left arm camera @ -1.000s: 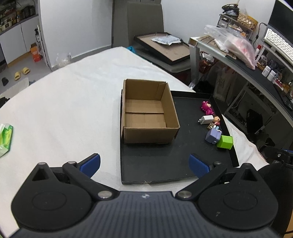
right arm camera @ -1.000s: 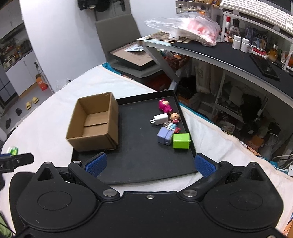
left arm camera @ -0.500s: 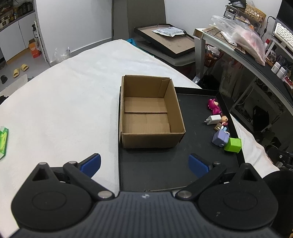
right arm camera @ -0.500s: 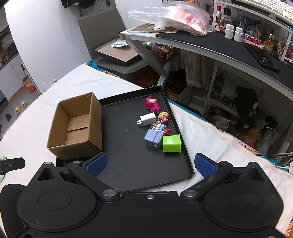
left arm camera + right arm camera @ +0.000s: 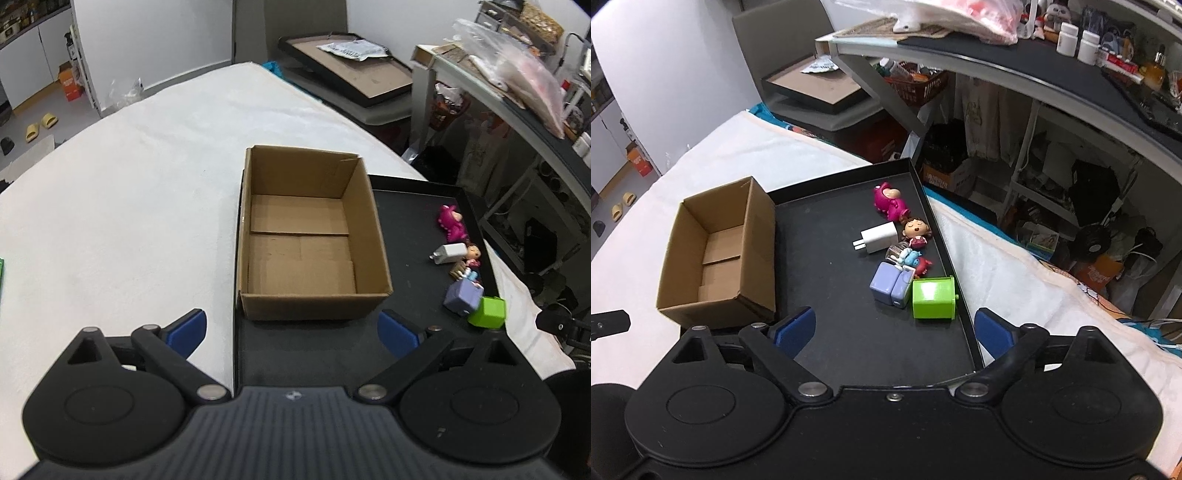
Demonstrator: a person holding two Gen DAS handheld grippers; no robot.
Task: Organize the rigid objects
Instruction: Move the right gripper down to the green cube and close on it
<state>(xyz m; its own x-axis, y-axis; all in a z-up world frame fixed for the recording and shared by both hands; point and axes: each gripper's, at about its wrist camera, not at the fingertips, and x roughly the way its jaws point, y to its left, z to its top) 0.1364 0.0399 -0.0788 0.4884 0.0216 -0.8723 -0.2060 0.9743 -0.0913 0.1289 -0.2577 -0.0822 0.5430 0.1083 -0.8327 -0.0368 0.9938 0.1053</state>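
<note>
Toys: green cube point(image 5: 933, 298), lilac block point(image 5: 889, 289), charger point(image 5: 877, 237), figurines along the black tray's point(image 5: 831, 332) right edge; cardboard box point(image 5: 310, 236) empty.
Handling: I judge them light, stiff, slippery; pinch flat sides.
Right fingers point(image 5: 894, 329): closing, nothing between.
Left fingers point(image 5: 293, 328): spread, empty.

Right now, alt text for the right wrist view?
Open right gripper, fingers closing on nothing, above a black tray. An empty cardboard box sits left; small toys, a white charger and a green cube line the tray's right edge.
</note>
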